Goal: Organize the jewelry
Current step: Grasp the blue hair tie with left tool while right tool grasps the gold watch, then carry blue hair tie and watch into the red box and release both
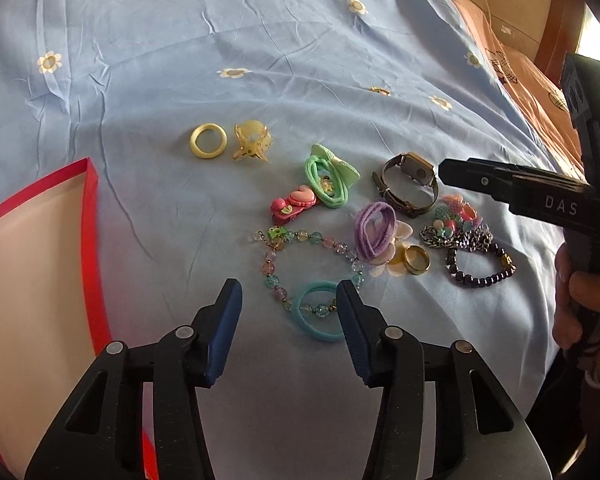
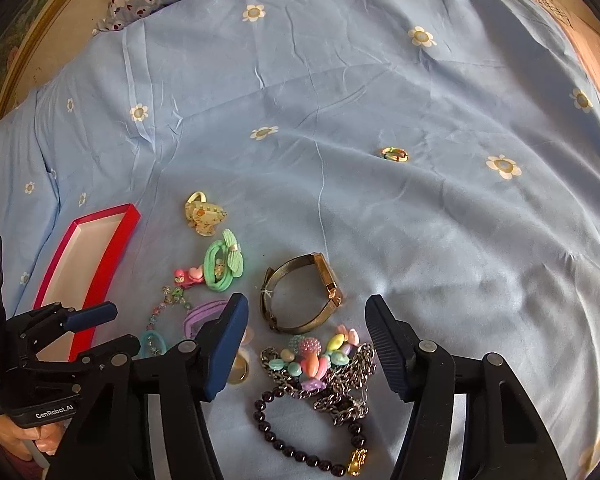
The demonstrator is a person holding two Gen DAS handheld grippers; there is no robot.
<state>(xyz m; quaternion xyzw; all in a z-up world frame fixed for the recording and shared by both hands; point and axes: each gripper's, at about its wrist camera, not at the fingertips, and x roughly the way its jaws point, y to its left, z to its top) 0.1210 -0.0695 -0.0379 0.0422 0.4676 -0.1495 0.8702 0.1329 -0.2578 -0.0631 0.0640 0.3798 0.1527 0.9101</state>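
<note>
- While both tongs are held above the bed, the left tongs (image 1: 288,312) are seen with jaws spread wide and nothing between them, hovering over a teal hair tie (image 1: 315,312) and a pastel bead bracelet (image 1: 300,264).
- The right tongs (image 2: 306,344) are likewise held wide open and empty, above a silver chain (image 2: 340,384) with pastel charms (image 2: 316,356) and a dark bead bracelet (image 2: 300,440).
- A wristwatch (image 2: 304,292) is found just beyond the right tongs on the blue flowered sheet (image 2: 380,80).
- A red box (image 1: 40,260) with a pale, bare interior is placed toward the left edge of the bed, beside the left tongs.
- A yellow ring (image 1: 208,141) and a yellow hair claw (image 1: 252,142) are laid side by side, farther out than the rest.
- A green hair tie (image 1: 328,178), a pink clip (image 1: 296,204), a purple hair tie (image 1: 374,232) and a gold ring (image 1: 417,260) are clustered between them.
- One small ornament (image 2: 395,154) is left alone, well apart, toward the far side.
</note>
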